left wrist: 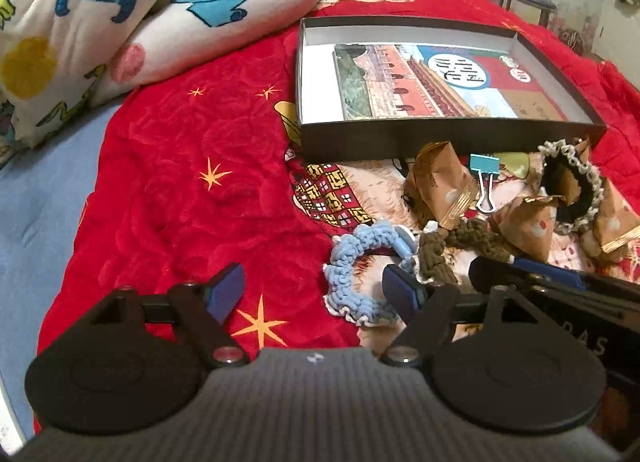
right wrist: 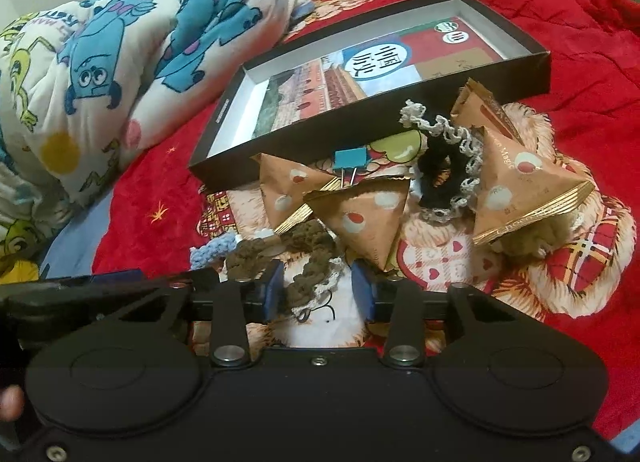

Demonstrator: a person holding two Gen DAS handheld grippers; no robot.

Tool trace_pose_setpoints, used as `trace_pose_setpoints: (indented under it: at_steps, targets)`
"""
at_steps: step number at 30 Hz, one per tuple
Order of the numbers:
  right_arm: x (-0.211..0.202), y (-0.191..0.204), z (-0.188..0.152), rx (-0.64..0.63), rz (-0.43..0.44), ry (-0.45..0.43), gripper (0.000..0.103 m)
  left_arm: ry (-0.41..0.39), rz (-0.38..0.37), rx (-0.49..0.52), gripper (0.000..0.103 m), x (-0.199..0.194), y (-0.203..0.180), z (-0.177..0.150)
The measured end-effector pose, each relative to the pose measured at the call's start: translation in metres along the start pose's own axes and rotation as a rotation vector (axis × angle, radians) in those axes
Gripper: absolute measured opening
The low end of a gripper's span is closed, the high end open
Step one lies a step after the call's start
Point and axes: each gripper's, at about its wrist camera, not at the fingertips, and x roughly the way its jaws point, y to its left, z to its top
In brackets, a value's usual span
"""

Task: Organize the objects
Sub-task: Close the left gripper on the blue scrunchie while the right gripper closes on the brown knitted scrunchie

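The left claw [left wrist: 316, 294] is hanging low over the bed with its blue-padded fingers [left wrist: 228, 290] spread wide and gripping nothing. The right claw [right wrist: 318, 286] is sitting just beside it on the right, its fingers [right wrist: 362, 288] parted to either side of the brown crocheted scrunchie [right wrist: 304, 262], not pressing on it.

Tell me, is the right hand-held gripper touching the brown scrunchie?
Cannot tell. In the right wrist view the brown scrunchie lies between the open fingers of the right hand-held gripper, very near the left pad; no plain contact or gap.
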Motion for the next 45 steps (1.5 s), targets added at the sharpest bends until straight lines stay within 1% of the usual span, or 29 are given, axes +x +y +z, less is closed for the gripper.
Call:
trace_pose_setpoints:
  at_steps: [3,5,6,7,8,10,11,12,13,15,18,21,30,37,45]
  targets:
    - [0.000,0.000,0.000,-0.002,0.000,0.001,0.035,0.010,0.028,0.004,0.083,0.004,-0.003,0.001]
    - [0.000,0.000,-0.001,-0.001,0.005,0.001,0.034,0.029,0.045,0.014,0.079,0.007,-0.005,0.001]
    - [0.000,0.000,-0.001,-0.002,0.005,0.002,0.034,0.036,0.046,0.024,0.073,0.008,-0.006,0.001]
    - [0.000,0.000,-0.001,-0.003,0.005,0.003,0.034,0.039,0.041,0.028,0.062,0.008,-0.007,0.001]
    - [0.000,0.000,-0.002,-0.004,0.006,0.004,0.033,0.039,0.034,0.023,0.058,0.008,-0.007,0.000]
    - [0.001,0.000,-0.002,-0.003,0.006,0.005,0.032,0.048,0.012,0.001,0.044,0.009,-0.007,0.000]
    - [0.001,0.000,-0.002,-0.001,0.011,0.007,0.030,0.049,0.004,-0.007,0.039,0.009,-0.008,0.000]
    - [0.001,0.000,-0.002,0.003,0.016,0.010,0.028,0.051,-0.006,-0.012,0.031,0.009,-0.008,0.000]
    - [0.001,0.000,-0.002,0.006,0.017,0.011,0.028,0.053,-0.013,-0.011,0.025,0.009,-0.009,0.000]
    - [0.002,0.000,-0.003,0.004,0.019,0.015,0.024,0.051,-0.011,0.008,0.020,0.009,-0.015,-0.001]
    - [0.004,0.000,-0.003,0.006,0.019,0.019,0.020,0.043,0.012,0.048,0.017,0.009,-0.022,-0.003]
    - [0.005,-0.001,-0.002,0.021,0.028,0.025,0.015,0.042,0.022,0.059,0.016,0.008,-0.024,-0.003]
    - [0.006,-0.001,-0.003,0.023,0.031,0.024,0.013,0.047,0.039,0.084,0.015,0.007,-0.026,-0.004]
    - [0.003,0.000,-0.003,0.022,0.041,0.021,0.011,0.053,0.052,0.101,0.011,0.006,-0.028,-0.004]
    - [-0.008,0.003,-0.004,0.025,0.072,0.004,0.010,0.038,0.056,0.073,0.010,-0.003,-0.022,-0.004]
